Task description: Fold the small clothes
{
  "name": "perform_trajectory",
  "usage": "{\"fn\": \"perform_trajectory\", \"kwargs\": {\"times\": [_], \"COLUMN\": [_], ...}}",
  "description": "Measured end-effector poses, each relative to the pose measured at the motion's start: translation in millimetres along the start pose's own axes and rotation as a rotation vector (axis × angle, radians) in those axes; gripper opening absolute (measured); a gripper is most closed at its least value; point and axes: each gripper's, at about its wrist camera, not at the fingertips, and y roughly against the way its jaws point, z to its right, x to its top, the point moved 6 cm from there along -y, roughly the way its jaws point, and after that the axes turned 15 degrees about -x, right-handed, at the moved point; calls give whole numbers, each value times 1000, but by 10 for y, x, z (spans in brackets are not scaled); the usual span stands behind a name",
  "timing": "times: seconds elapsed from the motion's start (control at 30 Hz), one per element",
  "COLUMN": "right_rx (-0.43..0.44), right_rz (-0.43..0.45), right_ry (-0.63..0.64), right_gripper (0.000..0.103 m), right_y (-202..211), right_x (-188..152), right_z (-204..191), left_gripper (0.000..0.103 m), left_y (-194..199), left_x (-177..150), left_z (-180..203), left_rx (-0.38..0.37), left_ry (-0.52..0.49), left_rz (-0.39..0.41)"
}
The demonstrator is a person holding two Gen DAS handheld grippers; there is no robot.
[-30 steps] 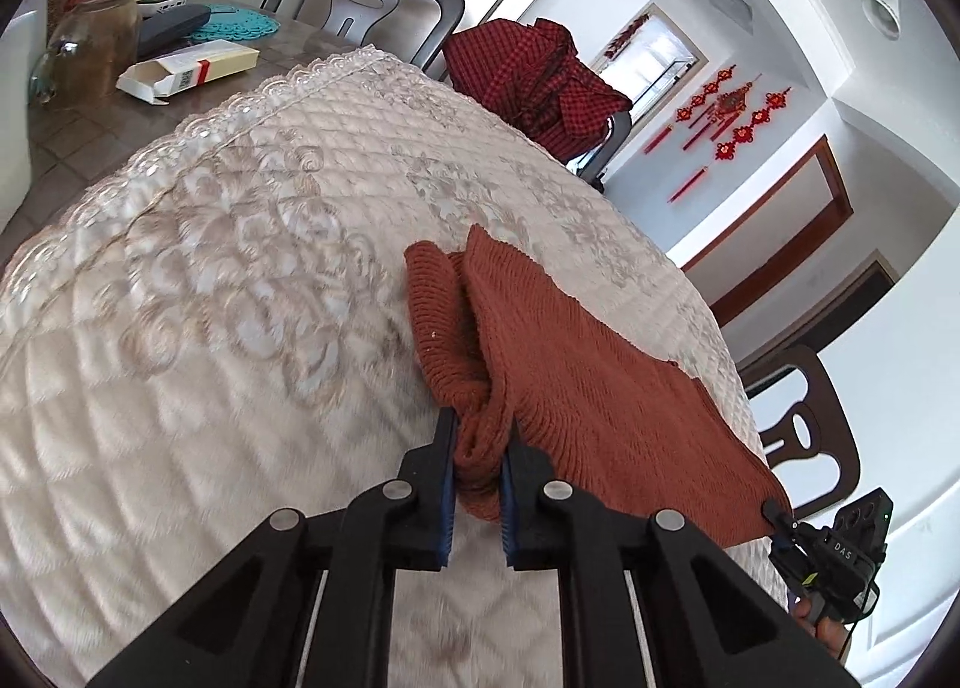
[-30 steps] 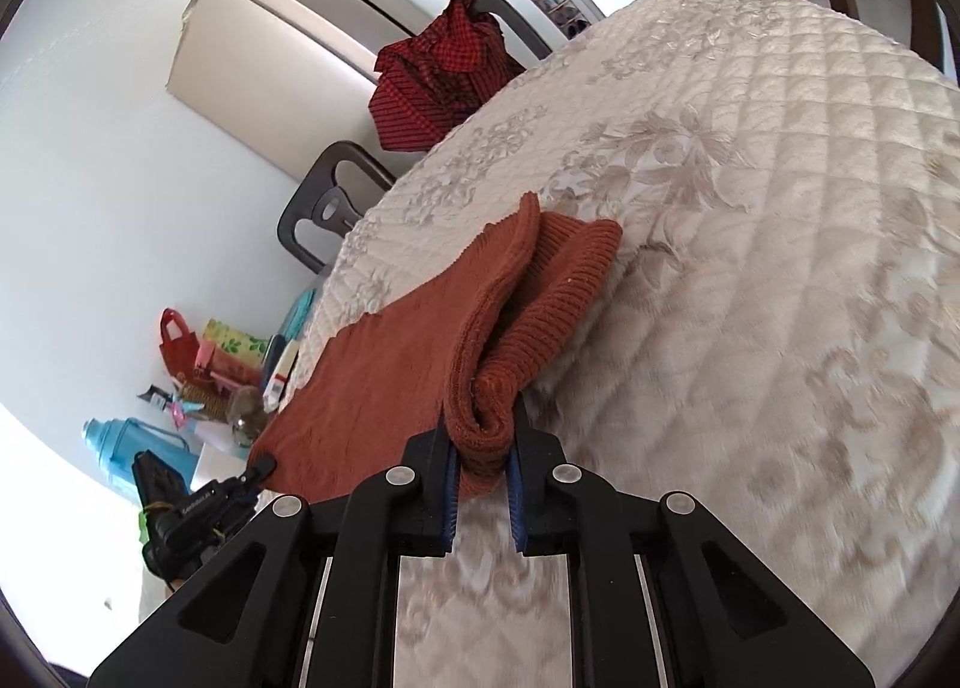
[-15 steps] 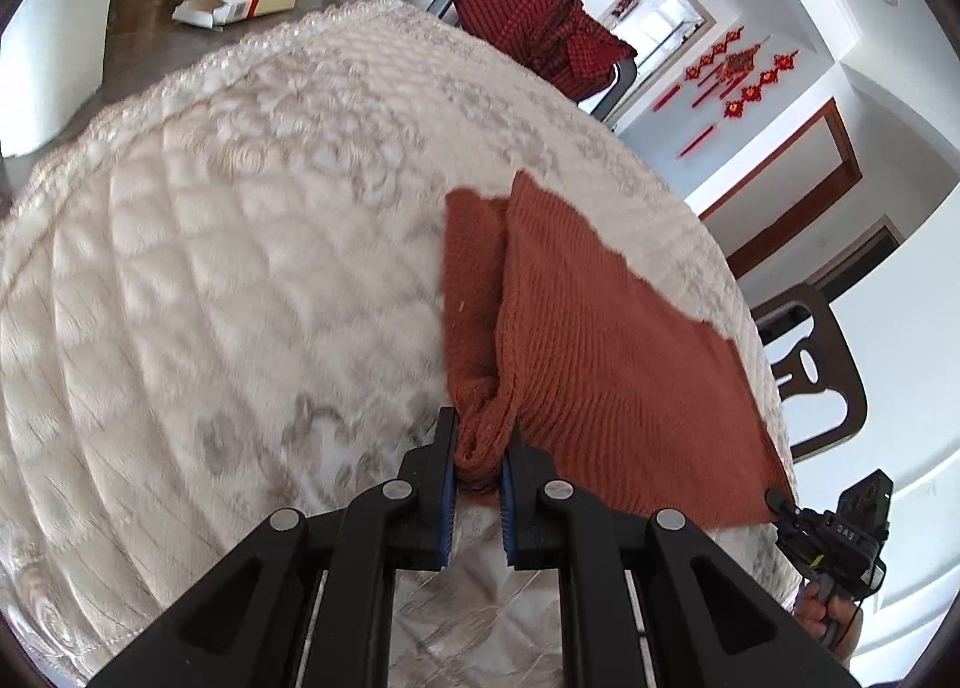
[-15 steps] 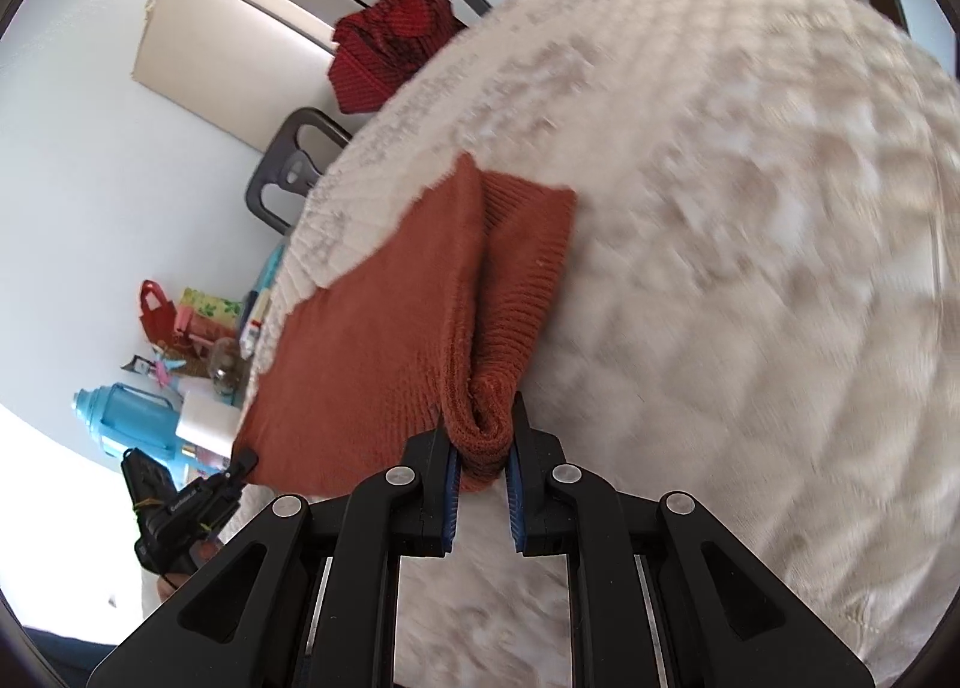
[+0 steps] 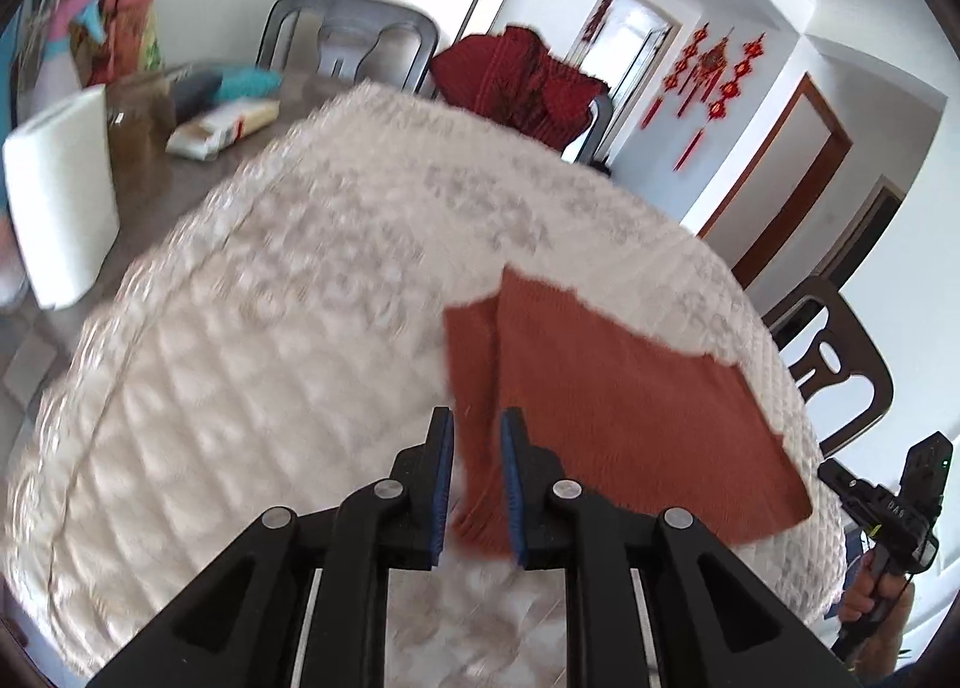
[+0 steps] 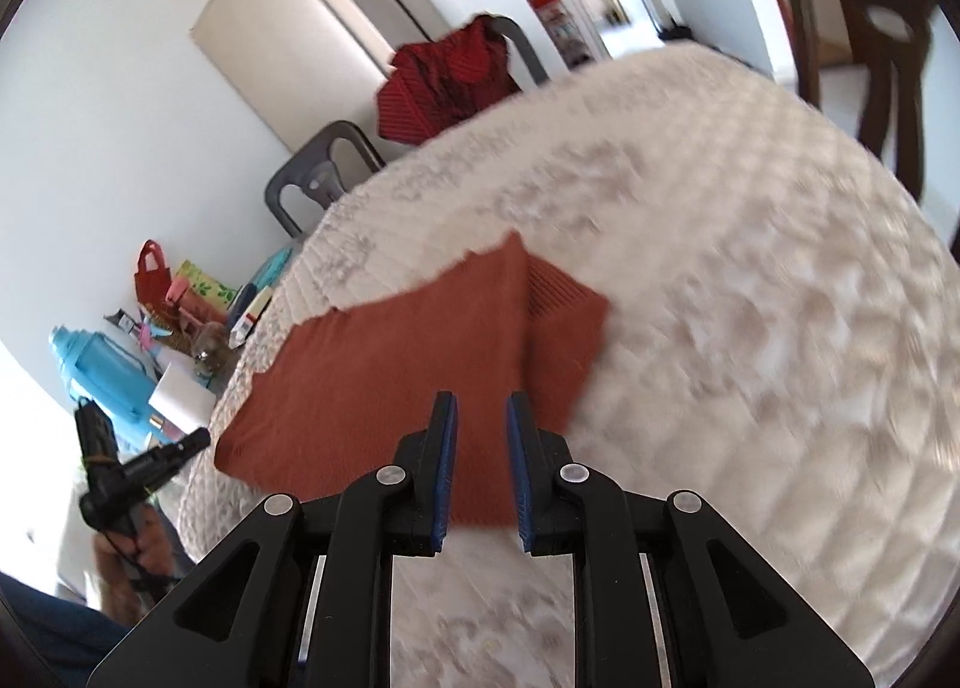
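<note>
A rust-orange knit garment [image 5: 606, 406] lies flat on the cream quilted table cover [image 5: 270, 340], folded over with a narrower layer showing along one side. My left gripper [image 5: 475, 436] is open above the garment's near left corner; the cloth shows between the fingers but is not pinched. In the right wrist view the garment [image 6: 396, 370] lies flat below my right gripper [image 6: 481, 418], which is open over its near right edge. Each gripper shows in the other's view: the right one [image 5: 888, 508], the left one [image 6: 120, 466].
A dark red checked garment [image 5: 522, 82] hangs on a grey chair at the far side. A paper towel roll [image 5: 60, 196], a jar, boxes and a blue bottle [image 6: 102, 376] stand at the table's left end. A brown chair [image 5: 834, 352] stands on the right.
Both grippers were shut on the garment's bunched corners. Now both have opened, let go and pulled back upward. The garment has dropped flat on the cover.
</note>
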Motion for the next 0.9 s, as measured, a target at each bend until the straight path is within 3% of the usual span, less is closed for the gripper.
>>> {"fn": "perform_trajectory", "kwargs": {"times": [0.1, 0.2, 0.33, 0.6, 0.73, 0.77, 0.83, 0.9], "right_rx": [25, -4, -69, -81, -109, -114, -158, -104], "right_rz": [10, -5, -33, 7, 27, 26, -10, -26], "right_ry": [37, 80, 75, 110, 130, 125, 87, 9], "right_gripper": [17, 17, 12, 15, 15, 15, 15, 13], "right_y": [-174, -415, -655, -566, -726, -781, -901, -920], "right_x": [42, 25, -35, 123, 266, 285, 279, 299], "right_z": [-193, -309, -149, -245, -353, -345, -233, -113], "left_gripper": [18, 18, 18, 18, 18, 18, 18, 18], "left_y": [-179, -458, -740, -805, -991, -1059, -1099, -1084], "left_x": [46, -7, -191, 15, 131, 123, 89, 87], "left_z": [184, 300, 186, 366, 346, 268, 205, 216], "left_rx": [-60, -78, -16, -14, 31, 65, 63, 64], "left_ry": [-38, -87, -90, -162, -185, -171, -165, -164], "left_rz": [1, -46, -145, -115, -103, -121, -124, -120]}}
